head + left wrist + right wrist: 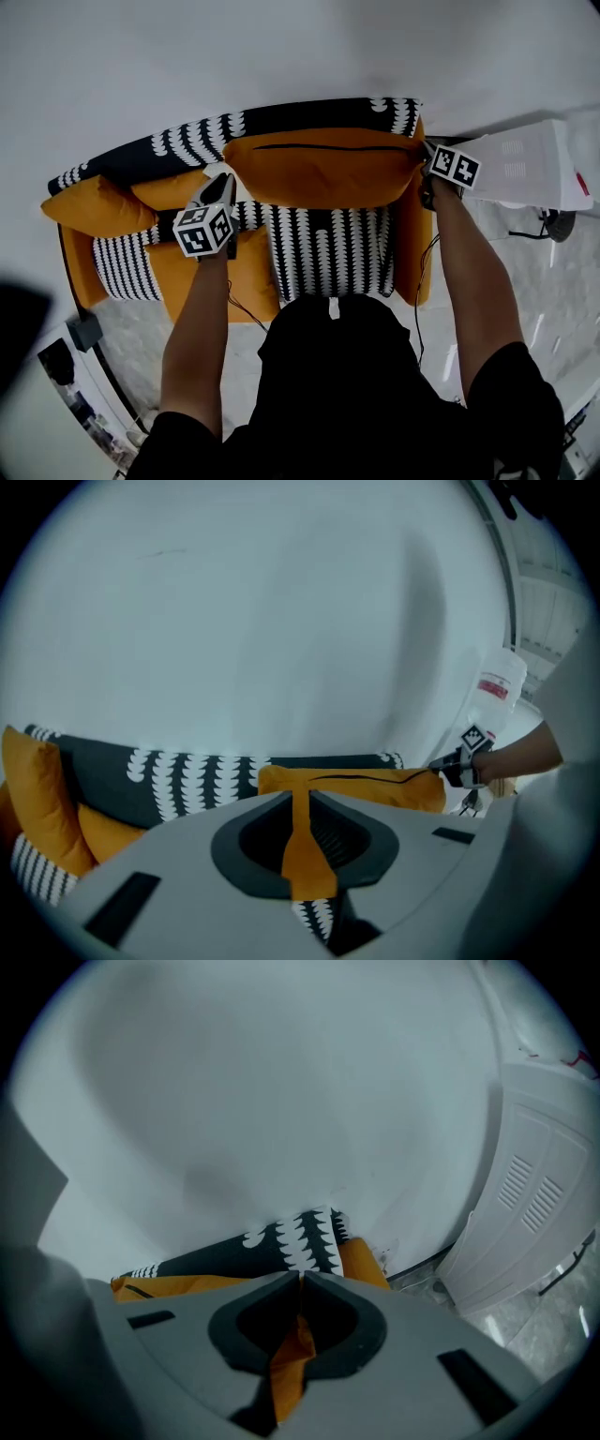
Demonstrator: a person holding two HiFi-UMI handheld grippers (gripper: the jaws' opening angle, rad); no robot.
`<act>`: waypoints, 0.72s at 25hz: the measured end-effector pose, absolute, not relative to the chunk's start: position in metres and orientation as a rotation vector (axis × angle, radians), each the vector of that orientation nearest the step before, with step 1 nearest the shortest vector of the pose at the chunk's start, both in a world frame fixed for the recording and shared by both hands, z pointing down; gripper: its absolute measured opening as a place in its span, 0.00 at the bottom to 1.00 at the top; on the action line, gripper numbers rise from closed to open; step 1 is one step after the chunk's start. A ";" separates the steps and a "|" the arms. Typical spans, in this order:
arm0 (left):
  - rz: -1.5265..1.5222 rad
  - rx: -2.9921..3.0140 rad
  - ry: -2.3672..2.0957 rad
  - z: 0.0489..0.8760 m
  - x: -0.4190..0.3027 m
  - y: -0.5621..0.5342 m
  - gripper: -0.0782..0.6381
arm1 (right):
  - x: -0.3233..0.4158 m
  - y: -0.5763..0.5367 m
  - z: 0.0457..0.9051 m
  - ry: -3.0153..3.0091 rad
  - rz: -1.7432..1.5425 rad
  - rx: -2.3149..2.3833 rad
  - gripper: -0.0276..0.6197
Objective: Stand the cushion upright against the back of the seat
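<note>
An orange cushion [319, 169] with a black zip along its top edge stands on the seat, its back against the black-and-white patterned backrest [309, 114] of an orange sofa. My left gripper [223, 180] is at the cushion's left top corner. Its jaws stand slightly apart, with a strip of the orange fabric [300, 836] between them. My right gripper [427, 159] is at the right top corner, shut on a fold of the cushion [292, 1354]. In the left gripper view the cushion [375, 785] stretches across to the right gripper [459, 766].
Two more orange cushions [94, 206] and a striped one [127, 267] lie at the sofa's left end. A white wall rises close behind the backrest. A white ribbed unit [534, 164] stands right of the sofa arm. Cables and pale floor [553, 309] lie beside it.
</note>
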State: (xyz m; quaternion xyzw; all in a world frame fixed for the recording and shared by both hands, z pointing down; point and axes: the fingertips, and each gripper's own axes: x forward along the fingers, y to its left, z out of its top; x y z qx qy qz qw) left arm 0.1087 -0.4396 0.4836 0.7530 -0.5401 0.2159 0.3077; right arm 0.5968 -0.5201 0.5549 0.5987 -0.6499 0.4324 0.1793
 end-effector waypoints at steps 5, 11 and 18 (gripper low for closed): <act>0.478 1.942 -1.390 0.481 0.138 -0.404 0.19 | 0.594 -0.526 0.556 -1.797 1.126 1.646 0.11; 0.511 1.880 -1.374 0.485 0.147 -0.370 0.19 | 0.599 -0.527 0.537 -1.819 1.114 1.650 0.12; 0.440 1.889 -1.439 0.453 0.143 -0.336 0.19 | 0.598 -0.501 0.484 -1.988 0.921 1.632 0.14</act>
